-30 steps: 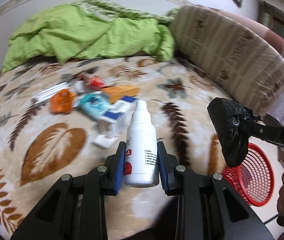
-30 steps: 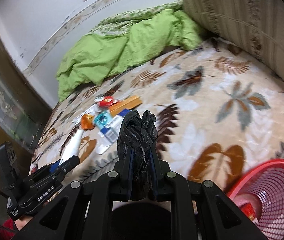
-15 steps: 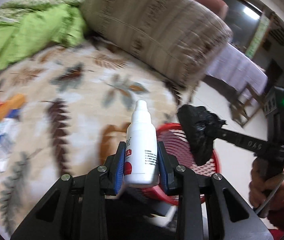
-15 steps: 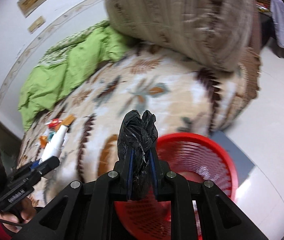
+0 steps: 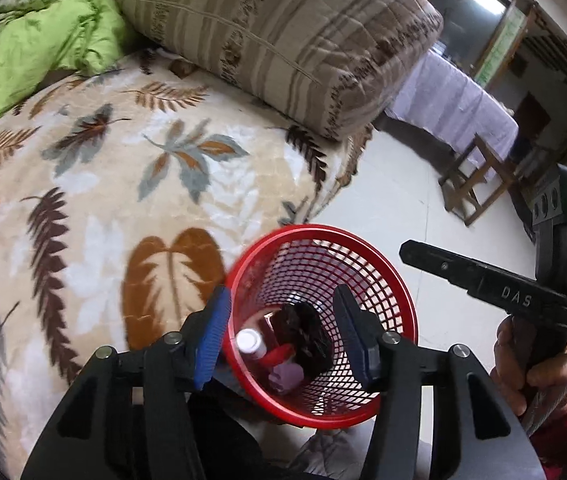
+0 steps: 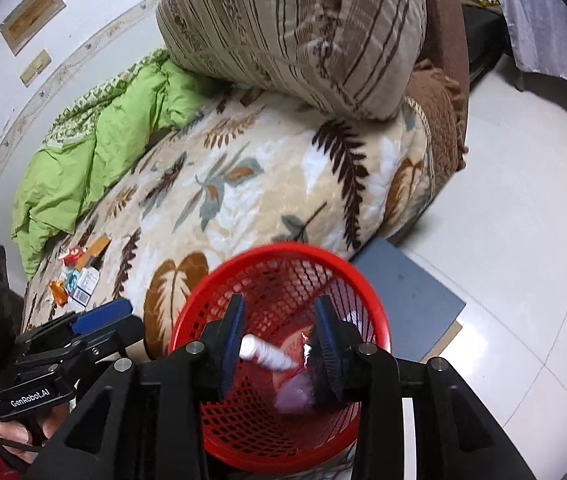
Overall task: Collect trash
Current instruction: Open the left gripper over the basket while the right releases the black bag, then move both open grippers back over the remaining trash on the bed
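- Bedroom with a pale tiled floor (image 6: 523,220); most of it is taken up by a bed under a leaf-patterned blanket (image 5: 131,176), with a crumpled green duvet (image 6: 95,160) at the far left and a big striped cushion (image 5: 275,36) at the far end.
- Near the bed's edge, on the floor, stands a red mesh basket (image 5: 387,276), with a grey flat board (image 6: 411,292) just beside it on the right.
- Both hand-held tools hang over the basket's mouth, pointing down into it.
- The left gripper (image 5: 283,336) has its jaws opening and nothing between its blue pads; through the gap one looks straight into the basket.
- The right gripper (image 6: 279,344) is likewise opening, with nothing held.
- Inside the basket lie a crumpled black bag (image 5: 303,340), a white bottle (image 6: 263,354), a red piece and a lilac piece (image 5: 285,376), all resting at the bottom.
- So this round of dropping looks done: two items have just gone in, as I judge it.
- Work remains: a small heap of leftover trash (image 6: 77,276) (orange, teal, red wrappers and little boxes) sits on the blanket at the far left, well apart from the basket.
- Next, by my reckoning, the hands go over to that heap for more.
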`<action>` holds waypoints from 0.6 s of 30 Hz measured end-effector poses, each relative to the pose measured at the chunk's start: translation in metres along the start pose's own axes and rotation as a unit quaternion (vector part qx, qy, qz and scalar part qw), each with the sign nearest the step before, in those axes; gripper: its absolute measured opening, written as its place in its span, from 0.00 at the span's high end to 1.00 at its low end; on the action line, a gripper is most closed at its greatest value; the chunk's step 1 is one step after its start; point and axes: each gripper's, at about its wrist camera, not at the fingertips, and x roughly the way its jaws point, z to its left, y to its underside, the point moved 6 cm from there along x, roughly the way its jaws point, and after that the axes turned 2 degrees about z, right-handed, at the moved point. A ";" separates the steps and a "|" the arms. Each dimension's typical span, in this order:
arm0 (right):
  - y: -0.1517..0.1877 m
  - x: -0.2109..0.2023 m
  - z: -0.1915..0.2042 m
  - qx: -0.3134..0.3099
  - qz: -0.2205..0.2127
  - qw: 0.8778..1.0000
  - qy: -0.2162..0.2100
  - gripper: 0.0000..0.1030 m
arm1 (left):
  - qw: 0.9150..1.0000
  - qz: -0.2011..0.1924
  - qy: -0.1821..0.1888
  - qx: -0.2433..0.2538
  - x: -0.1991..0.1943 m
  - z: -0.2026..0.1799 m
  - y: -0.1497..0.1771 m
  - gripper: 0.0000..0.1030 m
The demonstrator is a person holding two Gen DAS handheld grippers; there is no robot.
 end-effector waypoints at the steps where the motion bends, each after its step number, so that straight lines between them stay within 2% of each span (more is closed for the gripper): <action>1: -0.002 0.000 0.003 -0.001 -0.002 1.000 -0.006 0.63 | 1.000 -0.005 -0.004 -0.007 -0.005 0.006 0.001 0.50; 7: -0.012 0.010 0.038 -0.013 -0.005 0.999 -0.047 0.63 | 0.998 -0.033 -0.038 -0.037 -0.036 0.042 0.007 0.49; 11: -0.016 0.023 0.077 -0.037 0.001 0.996 -0.080 0.63 | 0.995 -0.051 -0.058 -0.059 -0.057 0.067 0.012 0.49; 18: -0.008 0.051 0.146 -0.090 0.032 0.988 -0.124 0.59 | 0.986 -0.078 -0.106 -0.106 -0.095 0.117 0.034 0.48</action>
